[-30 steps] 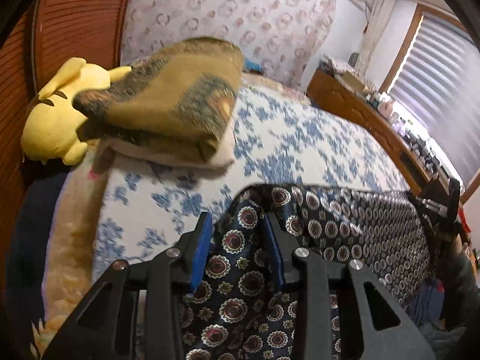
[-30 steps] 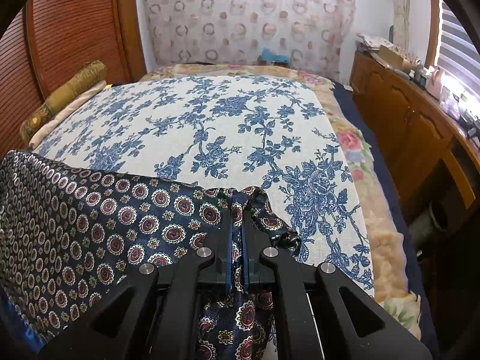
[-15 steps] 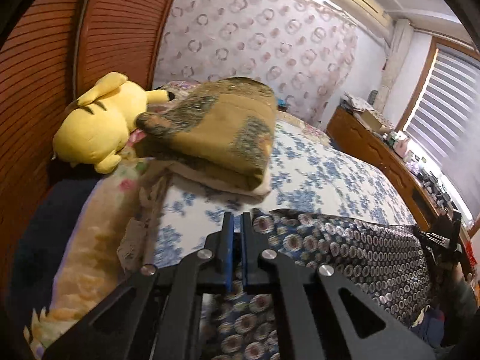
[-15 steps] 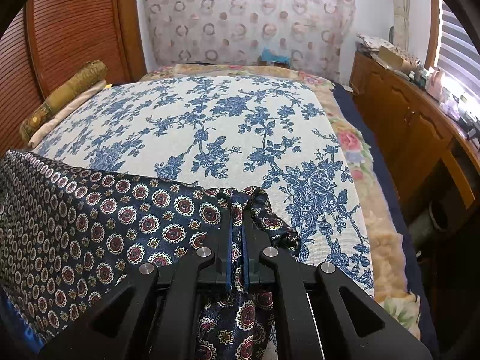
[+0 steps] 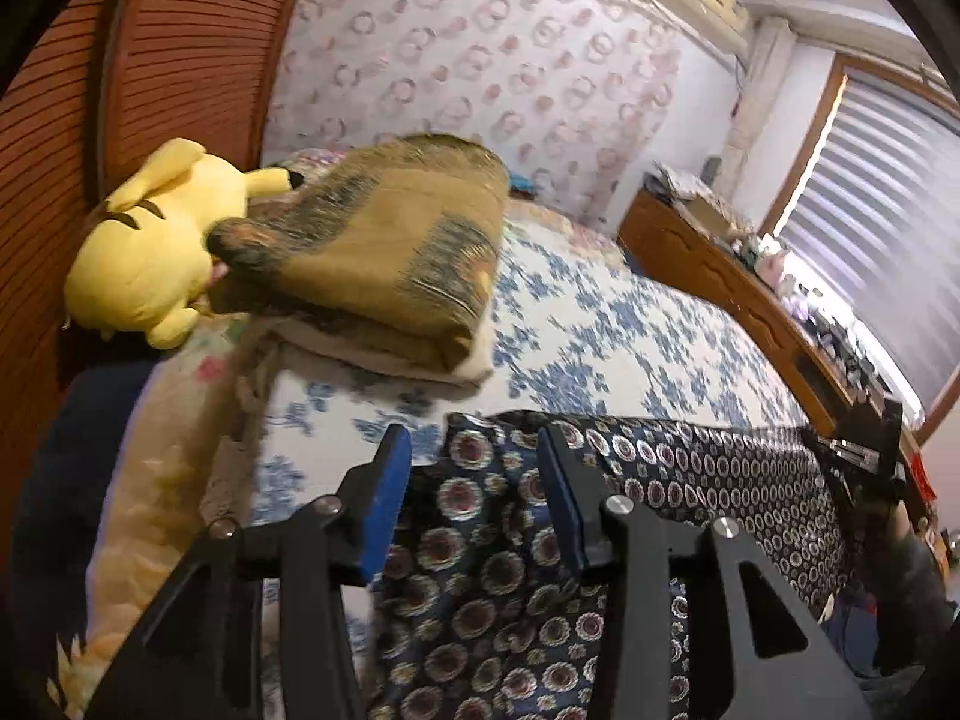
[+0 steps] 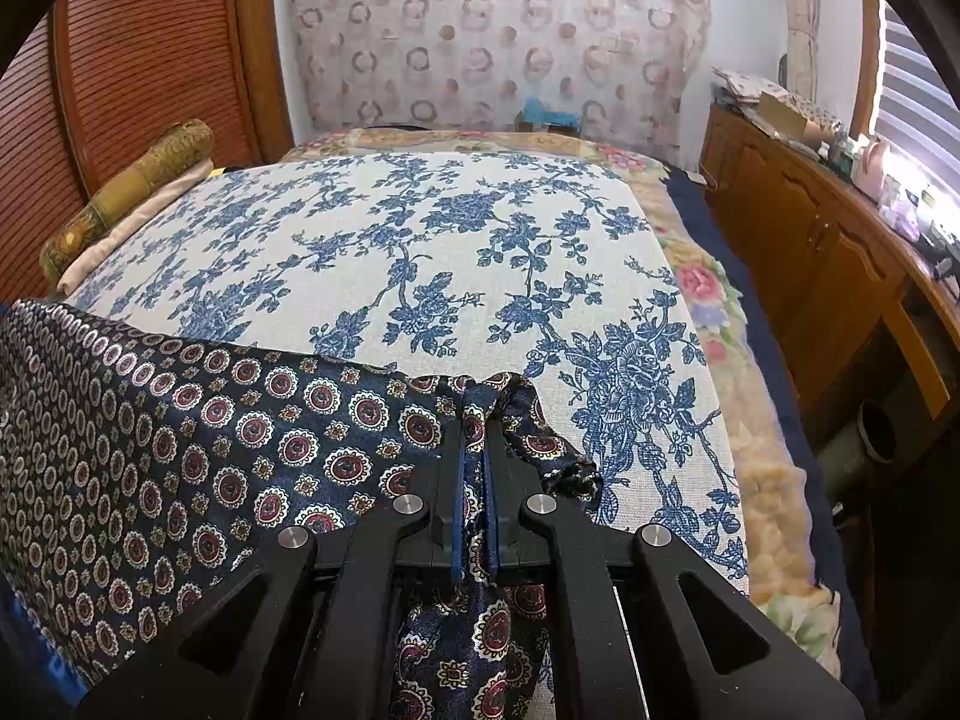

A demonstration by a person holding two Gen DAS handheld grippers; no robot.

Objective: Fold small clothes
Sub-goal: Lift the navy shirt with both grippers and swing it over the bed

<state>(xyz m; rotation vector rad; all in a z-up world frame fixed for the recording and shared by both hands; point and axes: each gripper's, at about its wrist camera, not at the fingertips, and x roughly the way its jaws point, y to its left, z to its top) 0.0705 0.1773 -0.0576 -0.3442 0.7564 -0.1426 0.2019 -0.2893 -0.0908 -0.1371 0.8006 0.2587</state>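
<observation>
A dark navy garment with round red and white medallions [image 5: 690,480] lies stretched across the near edge of the bed. My left gripper [image 5: 474,450] is open, its blue pads on either side of the garment's left corner. My right gripper [image 6: 475,420] is shut on the garment's right corner [image 6: 516,408], which bunches up around its fingers. The garment also shows in the right wrist view [image 6: 180,420], spreading to the left. The right gripper shows far right in the left wrist view [image 5: 870,450].
The bed has a white cover with blue flowers [image 6: 420,240]. A folded olive-brown blanket [image 5: 384,264] and a yellow plush toy [image 5: 144,252] sit at its left side by the wooden shutter wall. A wooden cabinet [image 6: 828,252] runs along the right.
My left gripper was open one second ago, shut half a second ago, and now stands open again around the garment's left corner. The right gripper has not moved.
</observation>
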